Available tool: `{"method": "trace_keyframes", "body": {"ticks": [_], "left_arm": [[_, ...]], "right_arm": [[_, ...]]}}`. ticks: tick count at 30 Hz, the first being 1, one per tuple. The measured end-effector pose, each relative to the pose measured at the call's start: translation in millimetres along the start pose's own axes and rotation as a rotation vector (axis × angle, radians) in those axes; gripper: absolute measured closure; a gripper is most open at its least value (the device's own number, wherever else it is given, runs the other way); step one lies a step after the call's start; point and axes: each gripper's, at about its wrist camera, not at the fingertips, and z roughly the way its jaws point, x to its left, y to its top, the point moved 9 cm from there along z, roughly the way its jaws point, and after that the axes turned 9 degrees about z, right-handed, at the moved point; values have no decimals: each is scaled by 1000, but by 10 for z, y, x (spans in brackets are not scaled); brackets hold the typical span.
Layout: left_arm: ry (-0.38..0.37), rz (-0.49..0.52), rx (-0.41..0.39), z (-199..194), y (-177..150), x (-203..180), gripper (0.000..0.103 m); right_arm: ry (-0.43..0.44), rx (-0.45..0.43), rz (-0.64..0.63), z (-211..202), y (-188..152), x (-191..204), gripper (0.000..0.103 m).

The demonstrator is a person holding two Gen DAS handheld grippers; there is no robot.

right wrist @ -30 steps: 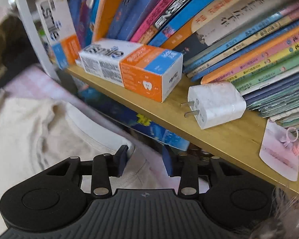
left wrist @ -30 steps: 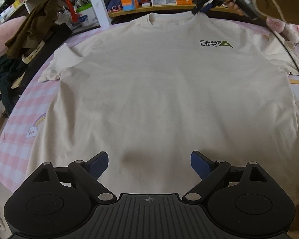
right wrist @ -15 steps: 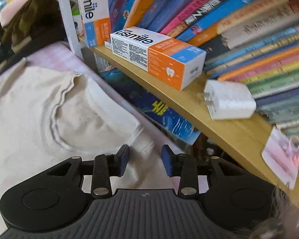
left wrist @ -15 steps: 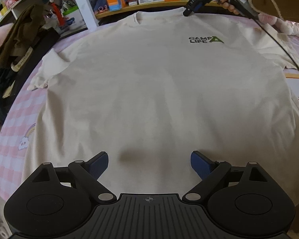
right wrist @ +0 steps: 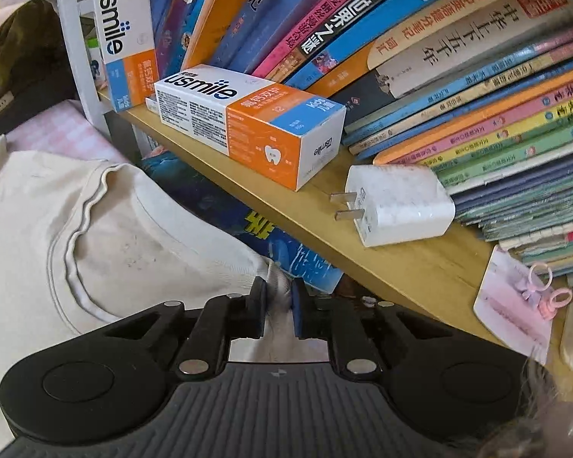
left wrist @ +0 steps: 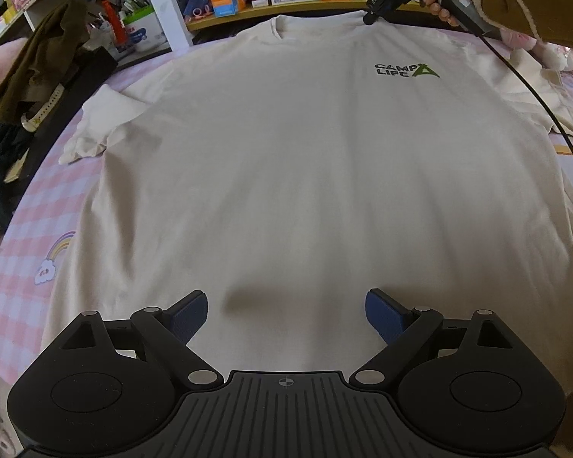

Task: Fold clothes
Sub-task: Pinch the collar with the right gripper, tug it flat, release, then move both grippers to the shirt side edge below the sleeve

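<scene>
The cream T-shirt [left wrist: 286, 160] lies flat, front up, on the pink checked bed [left wrist: 15, 267], its far shoulder edge pinched between the closing jaws of the right claw [right wrist: 279, 297] beside the bookshelf [right wrist: 382, 252], while the left claw [left wrist: 286, 309] hovers wide open over the hem.

Soft even daylight, sharp focus, faint shadows, strong fisheye edge bending

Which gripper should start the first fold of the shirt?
Right. The right gripper is closing its jaws on the t-shirt shoulder by the collar; the left gripper hangs open over the hem.
</scene>
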Motion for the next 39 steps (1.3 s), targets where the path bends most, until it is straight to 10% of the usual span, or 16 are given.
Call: {"method": "trace_keyframes", "body": {"ticks": [16, 22, 25, 32, 39], "left_arm": [[22, -46, -42, -157, -53, 211, 11], [51, -42, -84, -172, 29, 425, 11], [66, -49, -127, -173, 103, 616, 11], [68, -55, -208, -45, 263, 1160, 11], [73, -61, -213, 165, 208, 1755, 11]], "right_arm": [[-104, -8, -10, 136, 69, -64, 90], [-29, -68, 130, -270, 4, -97, 57], [-6, -110, 138, -690, -112, -9, 57], [-35, -131, 186, -1689, -740, 264, 51], [-249, -83, 373, -2518, -1927, 519, 49]]}}
